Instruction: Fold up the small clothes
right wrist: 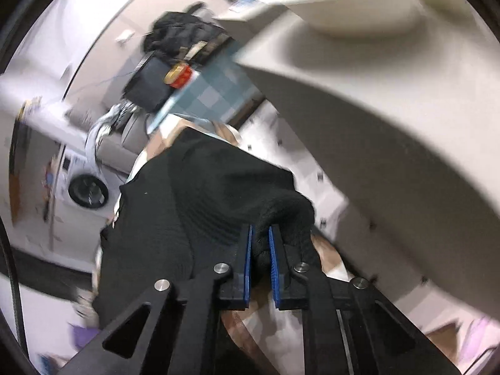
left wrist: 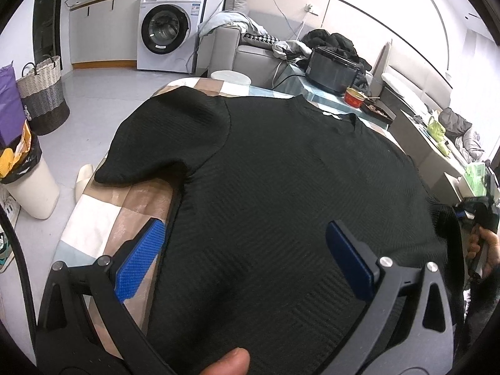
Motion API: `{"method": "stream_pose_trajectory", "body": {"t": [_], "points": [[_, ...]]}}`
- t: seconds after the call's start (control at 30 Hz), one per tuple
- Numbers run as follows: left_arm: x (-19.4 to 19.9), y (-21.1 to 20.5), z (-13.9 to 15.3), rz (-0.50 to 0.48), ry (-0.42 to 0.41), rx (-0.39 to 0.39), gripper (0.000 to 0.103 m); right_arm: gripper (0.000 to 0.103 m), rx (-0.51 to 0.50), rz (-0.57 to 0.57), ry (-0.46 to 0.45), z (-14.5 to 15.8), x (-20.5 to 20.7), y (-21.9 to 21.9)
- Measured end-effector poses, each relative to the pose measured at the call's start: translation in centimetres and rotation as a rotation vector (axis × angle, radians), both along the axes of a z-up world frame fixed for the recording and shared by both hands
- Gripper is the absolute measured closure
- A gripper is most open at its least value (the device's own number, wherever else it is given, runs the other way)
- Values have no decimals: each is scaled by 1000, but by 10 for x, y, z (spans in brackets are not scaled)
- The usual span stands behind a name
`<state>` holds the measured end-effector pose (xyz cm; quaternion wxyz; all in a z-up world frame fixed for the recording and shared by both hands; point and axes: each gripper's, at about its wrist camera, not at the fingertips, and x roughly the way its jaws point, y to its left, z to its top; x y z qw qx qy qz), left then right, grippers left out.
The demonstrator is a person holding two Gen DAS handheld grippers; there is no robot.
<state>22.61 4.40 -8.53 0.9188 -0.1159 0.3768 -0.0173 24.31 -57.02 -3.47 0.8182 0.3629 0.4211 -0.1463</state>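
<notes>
A black short-sleeved knit shirt [left wrist: 281, 172] lies spread on a table with a checked cloth [left wrist: 103, 215], collar at the far end. My left gripper [left wrist: 243, 247] is open, its blue pads [left wrist: 140, 259] straddling the shirt's near left edge just above the fabric. My right gripper [right wrist: 260, 243] is shut on a bunched fold of the black shirt [right wrist: 203, 193] and holds it lifted off the table. The right gripper also shows at the far right of the left wrist view [left wrist: 478, 212], at the shirt's right edge. The right wrist view is blurred.
A black appliance [left wrist: 331, 68], a red bowl [left wrist: 354, 97] and a dark tray [left wrist: 378, 111] sit at the table's far end. A white bin [left wrist: 31, 184] and woven basket [left wrist: 43, 93] stand on the floor at left. A sofa with clothes is behind.
</notes>
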Motion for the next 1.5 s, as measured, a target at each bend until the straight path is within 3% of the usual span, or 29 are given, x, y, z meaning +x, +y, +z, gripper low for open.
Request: {"method": "stream_pose_trajectory", "body": {"t": [0.13, 0.17, 0.23, 0.27, 0.3, 0.37, 0.4, 0.5, 0.7, 0.8, 0.93, 1.0, 1.07, 1.1, 1.17, 1.2, 1.3, 1.4, 1.5], "points": [[-4, 2, 2, 8, -4, -1, 1, 93, -281, 210, -148, 53, 17, 49], [-5, 2, 2, 12, -4, 4, 1, 93, -366, 358, -218, 72, 23, 78], [-8, 5, 1, 17, 0, 8, 1, 90, -430, 613, -317, 91, 24, 124], [-9, 6, 0, 19, 4, 10, 1, 83, -414, 822, -351, 96, 22, 157], [-9, 7, -1, 24, 10, 10, 1, 77, -393, 949, -354, 96, 19, 177], [-10, 9, -2, 30, 17, 0, 1, 50, -391, 1113, -321, 89, 10, 209], [-11, 9, -2, 29, 18, -5, 1, 47, -420, 1144, -304, 85, 3, 219], [-12, 7, -2, 20, 18, -11, 1, 43, -419, 1077, -273, 80, -5, 210], [-6, -5, -1, -11, 26, -17, 1, 40, -318, 713, -173, 70, -8, 146], [-6, -10, 0, -19, 24, -12, 1, 40, -301, 714, -148, 64, 1, 142], [-8, -9, -2, -8, 37, -4, 1, 41, -289, 789, -101, 49, 17, 167], [-9, -4, -4, 6, 45, -4, 1, 49, -242, 822, -92, 34, 19, 186], [-9, 3, -5, 32, 57, -1, 1, 67, -236, 843, -36, 17, 26, 191], [-9, 11, -6, 60, 67, -7, 1, 68, -275, 830, 14, 8, 29, 192], [-9, 28, -9, 122, 85, -24, 1, 82, -345, 761, 79, -1, 32, 184], [-9, 38, -10, 152, 92, -34, 1, 82, -327, 722, 74, 1, 31, 176], [-10, 71, -14, 249, 106, -116, 1, 81, -368, 656, 71, 13, 20, 172], [-8, 103, -21, 324, 108, -230, 1, 73, -330, 663, -31, 33, 5, 176], [0, 129, -29, 367, 118, -371, 13, 62, -283, 643, -84, 43, 0, 175]]}}
